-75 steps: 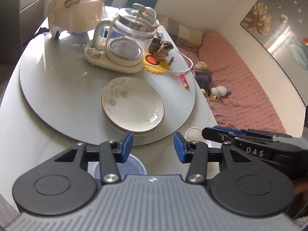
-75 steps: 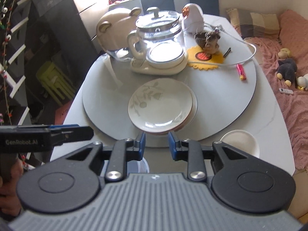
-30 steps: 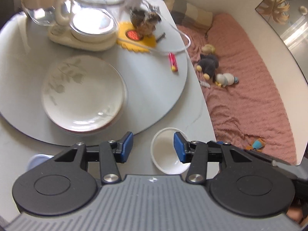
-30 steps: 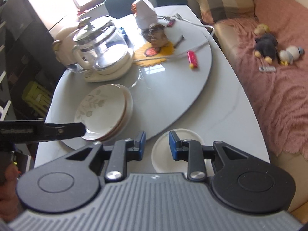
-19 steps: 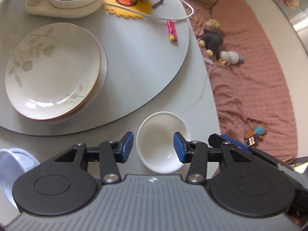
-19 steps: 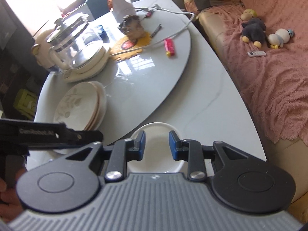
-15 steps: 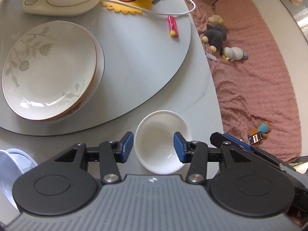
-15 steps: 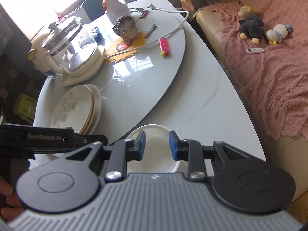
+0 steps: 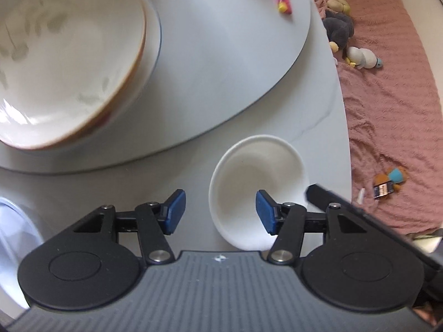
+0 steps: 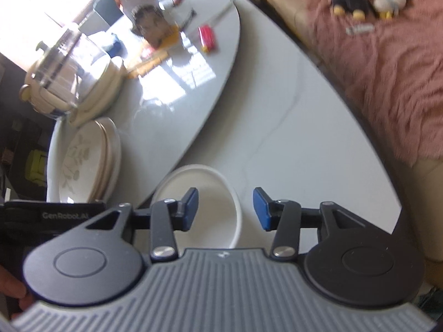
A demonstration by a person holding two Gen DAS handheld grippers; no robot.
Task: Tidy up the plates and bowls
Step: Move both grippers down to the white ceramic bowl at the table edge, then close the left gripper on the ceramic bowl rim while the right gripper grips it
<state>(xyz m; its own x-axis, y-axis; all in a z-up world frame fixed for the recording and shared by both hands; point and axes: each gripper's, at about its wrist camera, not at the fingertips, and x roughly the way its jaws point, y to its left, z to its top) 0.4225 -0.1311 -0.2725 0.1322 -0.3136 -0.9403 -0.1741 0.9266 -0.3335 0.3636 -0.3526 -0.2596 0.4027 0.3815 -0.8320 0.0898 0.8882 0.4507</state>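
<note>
A small white bowl (image 9: 257, 171) stands on the pale table near its edge. My left gripper (image 9: 220, 211) hangs just above the bowl's left rim, which lies between its blue pads; the jaws are opening and no pad presses on it. In the right wrist view the same bowl (image 10: 205, 193) sits below my right gripper (image 10: 225, 211), whose jaws straddle the bowl's right rim and are also opening, without touching it. A stack of leaf-patterned plates (image 9: 69, 55) (image 10: 83, 160) rests on the round turntable (image 9: 221, 55).
A glass kettle (image 10: 69, 74) on its base, a figurine, a cable and a red lighter (image 10: 206, 37) sit farther back on the turntable. A pale translucent container (image 9: 13, 235) is at the left. The table edge (image 9: 344, 138) borders a pink-covered sofa (image 10: 387, 69) with plush toys.
Both grippers have come down and closer to the white bowl, which now looks larger. Each pair of jaws has widened. The views have tilted further downward.
</note>
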